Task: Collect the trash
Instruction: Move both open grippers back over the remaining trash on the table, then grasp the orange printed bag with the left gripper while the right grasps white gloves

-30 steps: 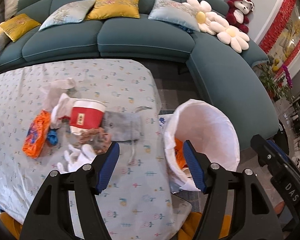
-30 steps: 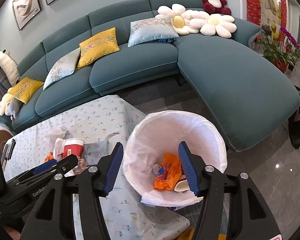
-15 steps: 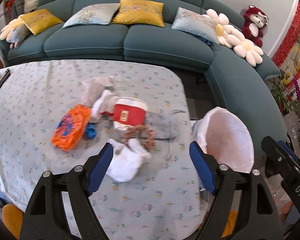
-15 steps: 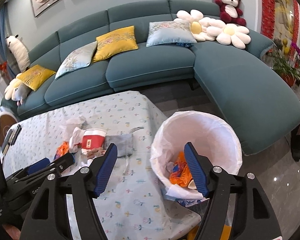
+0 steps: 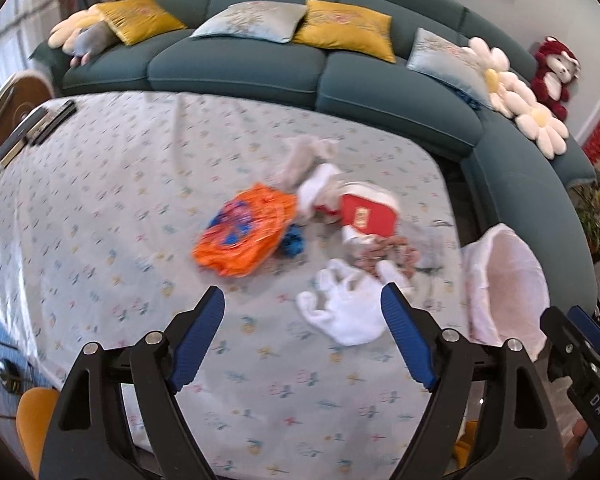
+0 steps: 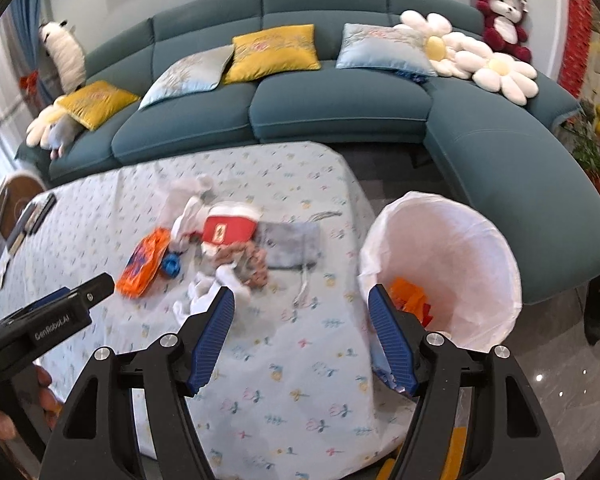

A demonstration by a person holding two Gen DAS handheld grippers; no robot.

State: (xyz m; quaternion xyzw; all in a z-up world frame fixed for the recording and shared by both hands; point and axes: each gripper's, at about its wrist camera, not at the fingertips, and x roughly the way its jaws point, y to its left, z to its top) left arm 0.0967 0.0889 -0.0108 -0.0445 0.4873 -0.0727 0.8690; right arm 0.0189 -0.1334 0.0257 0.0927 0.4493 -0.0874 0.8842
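Observation:
Trash lies in a heap on the cloth-covered table (image 5: 100,208): an orange wrapper (image 5: 244,236), a red and white paper cup (image 5: 366,214), a white crumpled bag (image 5: 348,312), a grey pouch (image 6: 290,246) and crumpled tissue (image 5: 308,156). A white-lined bin (image 6: 448,264) stands at the table's right end with orange trash inside. My left gripper (image 5: 302,318) is open and empty, above the table in front of the heap. My right gripper (image 6: 300,312) is open and empty, between the heap and the bin.
A teal sofa (image 6: 332,112) with cushions, flower pillows and a red plush bear (image 6: 502,20) curves behind the table and round the right. Remotes (image 5: 40,124) lie at the table's far left. A potted plant (image 6: 596,152) stands at the right.
Both grippers have swung left, away from the bin and toward the heap on the table. Both stay open and empty.

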